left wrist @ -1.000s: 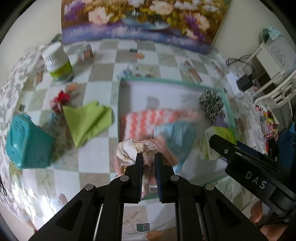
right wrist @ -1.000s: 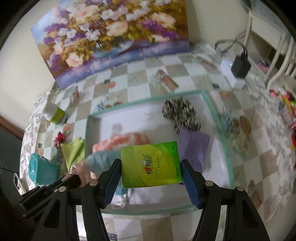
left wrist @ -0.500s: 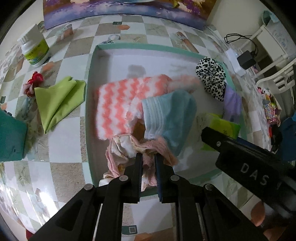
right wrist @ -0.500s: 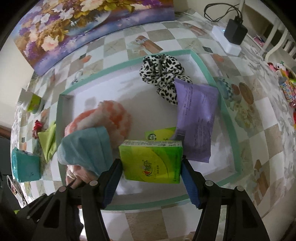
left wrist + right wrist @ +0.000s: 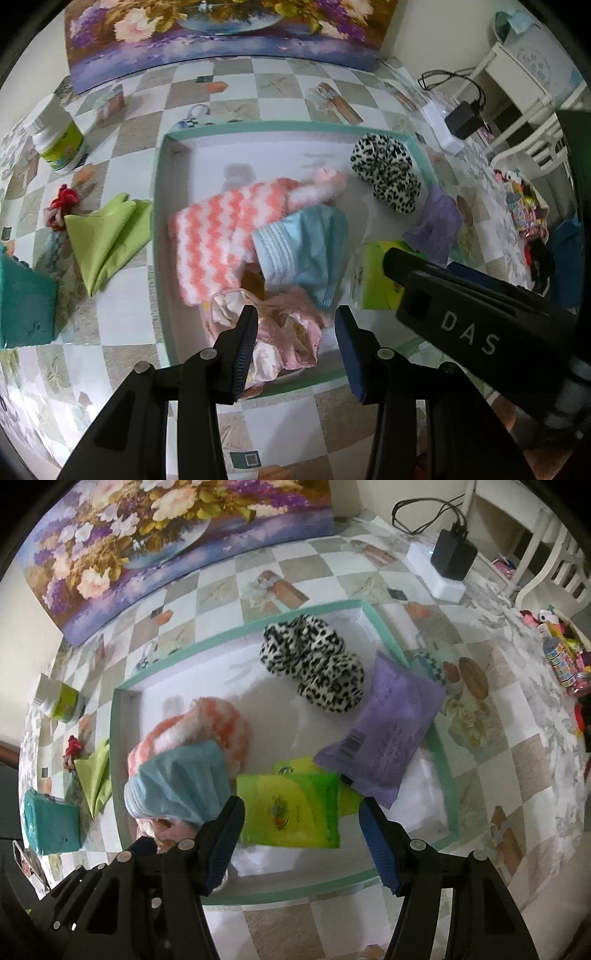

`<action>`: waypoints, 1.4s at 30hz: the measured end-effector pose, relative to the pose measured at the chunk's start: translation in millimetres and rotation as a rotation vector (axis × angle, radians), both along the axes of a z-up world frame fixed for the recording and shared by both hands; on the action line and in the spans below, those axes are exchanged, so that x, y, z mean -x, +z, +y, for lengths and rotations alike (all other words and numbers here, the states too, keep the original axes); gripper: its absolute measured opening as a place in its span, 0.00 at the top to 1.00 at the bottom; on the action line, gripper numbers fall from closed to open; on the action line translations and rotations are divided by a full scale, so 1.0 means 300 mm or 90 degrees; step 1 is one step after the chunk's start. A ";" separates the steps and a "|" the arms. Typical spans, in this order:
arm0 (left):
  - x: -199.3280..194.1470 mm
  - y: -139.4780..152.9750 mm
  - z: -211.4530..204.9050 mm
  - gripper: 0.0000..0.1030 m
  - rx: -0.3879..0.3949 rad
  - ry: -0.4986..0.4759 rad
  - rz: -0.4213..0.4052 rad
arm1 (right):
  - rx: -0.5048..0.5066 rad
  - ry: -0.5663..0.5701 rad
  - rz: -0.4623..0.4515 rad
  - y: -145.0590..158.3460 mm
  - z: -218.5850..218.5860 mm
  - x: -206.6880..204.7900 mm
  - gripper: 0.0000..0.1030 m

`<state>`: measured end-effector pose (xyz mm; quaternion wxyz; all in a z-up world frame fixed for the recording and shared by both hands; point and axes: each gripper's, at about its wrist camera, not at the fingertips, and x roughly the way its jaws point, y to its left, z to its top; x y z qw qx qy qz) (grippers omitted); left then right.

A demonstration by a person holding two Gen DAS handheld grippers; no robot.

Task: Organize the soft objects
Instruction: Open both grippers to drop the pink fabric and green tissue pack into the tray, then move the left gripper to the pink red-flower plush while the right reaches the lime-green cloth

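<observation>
A teal-rimmed white tray (image 5: 162, 221) (image 5: 443, 768) holds an orange-and-white zigzag cloth (image 5: 229, 229), a teal towel (image 5: 306, 251), a leopard-print plush piece (image 5: 314, 668) and a purple pack (image 5: 384, 731). My left gripper (image 5: 295, 332) hangs over the tray's near edge with its jaws opening. A crumpled pink cloth (image 5: 288, 343) lies between them, loose on the tray floor. My right gripper (image 5: 299, 812) stands open over a blurred green tissue pack (image 5: 295, 823). A gap shows at its right finger. A second green pack (image 5: 284, 770) peeks out behind it.
Left of the tray lie a lime green cloth (image 5: 107, 236), a red fabric knot (image 5: 62, 195), a teal box (image 5: 22, 299) and a white jar (image 5: 61, 144). A flower painting (image 5: 221, 33) leans at the back. A power strip with a black charger (image 5: 450, 557) sits at the far right.
The left jaws were shut on the pink cloth and now stand apart, the cloth resting in the tray. The right gripper sank over the tray; the green pack no longer fills its jaws.
</observation>
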<state>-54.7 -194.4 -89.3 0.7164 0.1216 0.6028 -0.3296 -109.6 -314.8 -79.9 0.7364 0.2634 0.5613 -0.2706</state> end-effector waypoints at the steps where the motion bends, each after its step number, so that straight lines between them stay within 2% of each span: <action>1: -0.007 0.014 0.008 0.57 0.004 0.009 -0.002 | 0.005 0.000 -0.003 0.009 -0.002 0.002 0.34; 3: -0.027 0.037 0.031 0.56 0.012 0.028 -0.002 | 0.013 0.000 -0.010 0.023 -0.001 -0.008 0.34; 5: -0.055 0.057 0.067 0.52 0.021 0.058 0.000 | 0.020 0.000 -0.020 0.041 -0.002 -0.009 0.34; 7: -0.093 0.068 0.105 0.37 0.025 0.096 0.000 | 0.026 0.000 -0.029 0.057 -0.001 -0.010 0.34; 13: -0.205 0.089 0.223 0.30 0.007 0.201 -0.030 | 0.044 0.005 -0.039 0.085 0.010 -0.018 0.34; 18: -0.273 0.104 0.330 0.29 0.004 0.268 -0.046 | 0.050 0.032 -0.036 0.084 0.045 -0.046 0.34; 22: -0.311 0.120 0.400 0.21 0.002 0.308 -0.061 | 0.057 0.061 -0.036 0.087 0.089 -0.073 0.34; 24: -0.328 0.124 0.425 0.21 -0.001 0.323 -0.068 | 0.058 0.078 -0.037 0.086 0.115 -0.090 0.33; 27: -0.351 0.126 0.461 0.20 -0.001 0.344 -0.073 | 0.061 0.104 -0.037 0.079 0.152 -0.113 0.23; 37: -0.398 0.135 0.561 0.19 -0.004 0.395 -0.079 | 0.079 0.147 -0.029 0.072 0.217 -0.149 0.23; 42: -0.420 0.136 0.593 0.19 -0.001 0.409 -0.075 | 0.081 0.154 -0.043 0.081 0.238 -0.165 0.23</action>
